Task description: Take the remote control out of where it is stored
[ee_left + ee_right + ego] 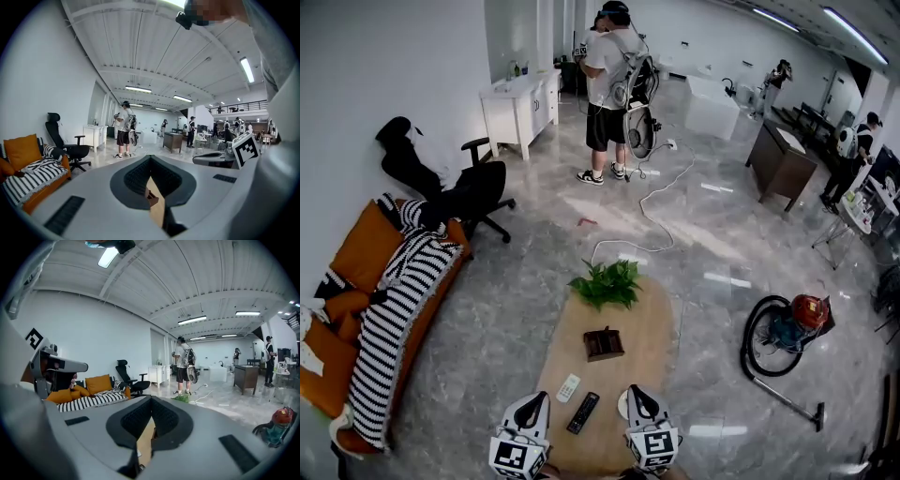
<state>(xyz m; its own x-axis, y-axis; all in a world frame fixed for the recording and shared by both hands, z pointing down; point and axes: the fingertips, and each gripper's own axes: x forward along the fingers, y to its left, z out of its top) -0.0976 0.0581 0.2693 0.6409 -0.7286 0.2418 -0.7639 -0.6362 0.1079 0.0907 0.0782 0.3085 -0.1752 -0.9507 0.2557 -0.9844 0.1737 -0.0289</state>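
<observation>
On the wooden table (652,328), a black remote control (583,412) lies beside a white remote (568,387), both in the open. Just past them sits a small dark brown box (603,343). At the near table edge my left gripper (536,398) is just left of the remotes and my right gripper (636,392) just right of them. Both are raised off the table and point forward. In the left gripper view the left gripper (150,157) is shut and empty, with the box (151,197) showing below the tips. The right gripper (151,399) is also shut and empty.
A green plant (607,281) stands at the table's far end. An orange sofa with a striped blanket (394,300) and a black office chair (455,192) are on the left. A vacuum cleaner (787,328) lies at the right. A person (607,89) stands farther off near a floor cable (652,220).
</observation>
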